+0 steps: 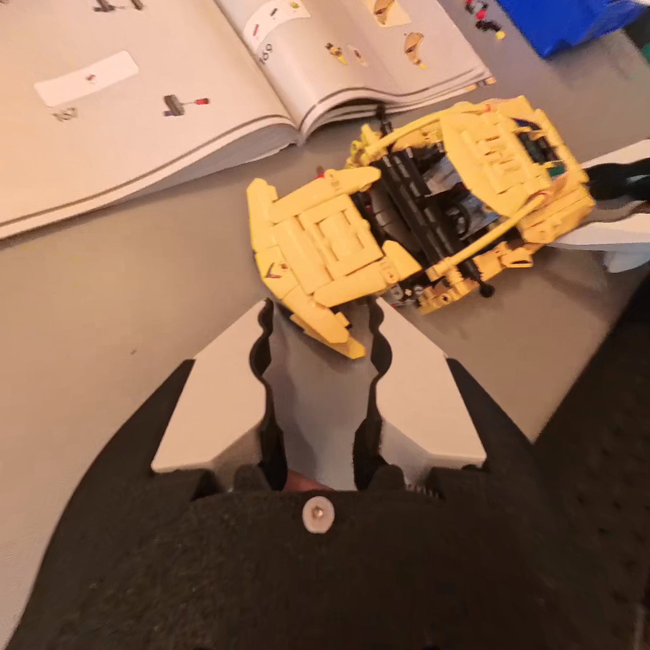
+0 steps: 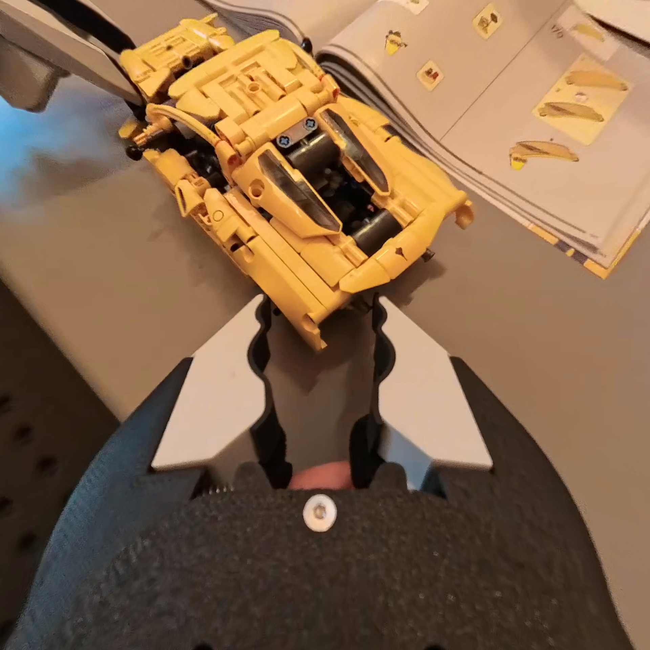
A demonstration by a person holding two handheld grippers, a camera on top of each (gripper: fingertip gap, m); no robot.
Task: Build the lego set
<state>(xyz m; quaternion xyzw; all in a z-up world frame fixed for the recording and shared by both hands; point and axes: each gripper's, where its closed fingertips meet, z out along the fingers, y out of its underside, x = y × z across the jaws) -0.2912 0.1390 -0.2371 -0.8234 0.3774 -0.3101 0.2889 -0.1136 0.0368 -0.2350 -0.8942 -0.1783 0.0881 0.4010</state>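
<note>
Gripping yellow lego car [image 1: 404,225] — left gripper [image 1: 322,309] front, right gripper [image 2: 318,306] rear.

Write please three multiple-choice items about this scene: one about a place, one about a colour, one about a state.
1. In the left wrist view, the blue bin sits: A top right; B bottom left; C centre.
2. The car body is mostly: A red; B yellow; C green.
3. The booklet is: A closed; B rolled; C open.
Answers: 1 A, the bin fills that corner; 2 B, yellow panels cover the car; 3 C, its pages lie spread on the table.
</note>
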